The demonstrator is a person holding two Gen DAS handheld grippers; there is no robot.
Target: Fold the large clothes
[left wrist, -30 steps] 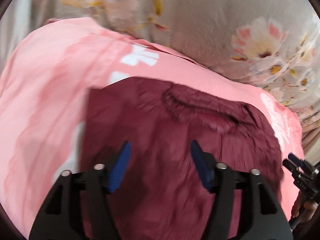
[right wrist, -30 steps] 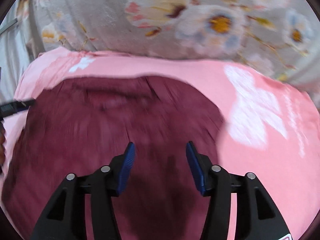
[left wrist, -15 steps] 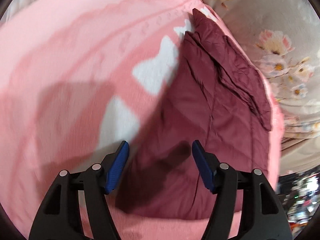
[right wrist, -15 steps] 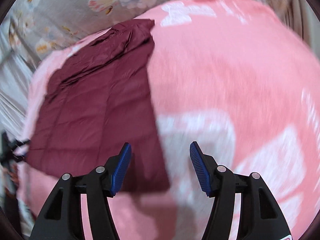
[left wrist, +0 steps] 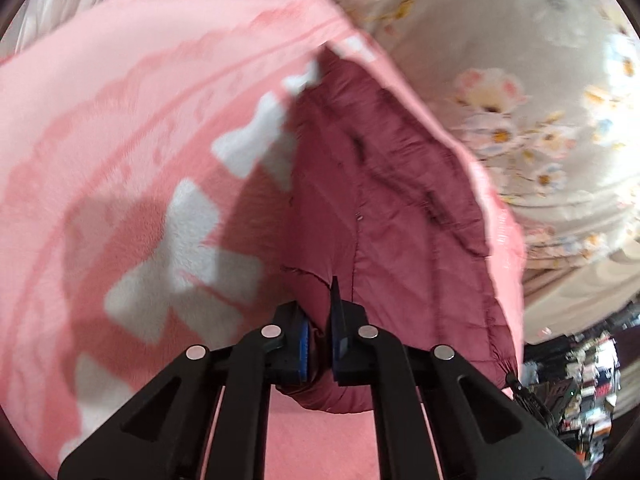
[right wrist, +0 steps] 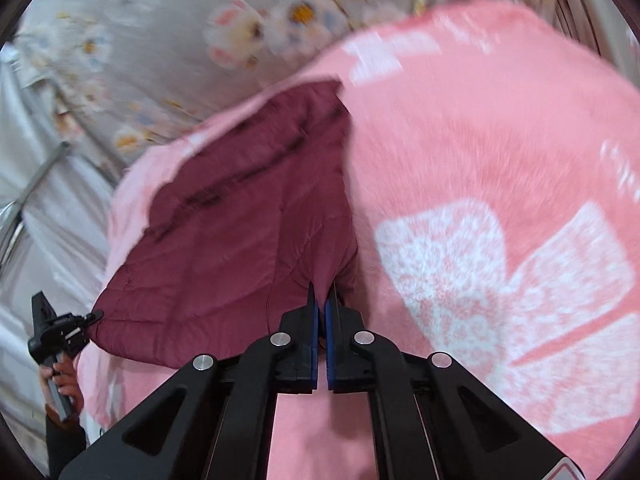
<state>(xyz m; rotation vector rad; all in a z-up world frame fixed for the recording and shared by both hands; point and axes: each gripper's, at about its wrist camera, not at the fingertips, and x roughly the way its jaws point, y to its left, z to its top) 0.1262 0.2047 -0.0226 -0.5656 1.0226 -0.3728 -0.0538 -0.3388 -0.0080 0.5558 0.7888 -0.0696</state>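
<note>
1. Left wrist view, left side: pink blanket (left wrist: 120, 128) with white blocky patterns covers most of the surface; a dark shadow falls across it near the middle.
2. Centre: maroon quilted garment (left wrist: 380, 208) lies folded on the pink blanket, long axis running away from the camera.
3. Left gripper (left wrist: 318, 344): blue-padded jaws drawn close together, pinching the near corner of the garment, fabric bunched between them.
4. Right: grey floral bedspread (left wrist: 520, 100) beyond the blanket's edge; cluttered room at far lower right, blurred.
5. Right wrist view, far left: a hand (right wrist: 60, 376) holding the other gripper's handle at the garment's left corner.
6. Centre: garment (right wrist: 240, 220) spreads up and left from the near edge.
7. Right gripper (right wrist: 322, 340): jaws nearly touching, clamped on the garment's near right corner.
8. Right: pink blanket (right wrist: 500, 160) with a large white floral motif.
</note>
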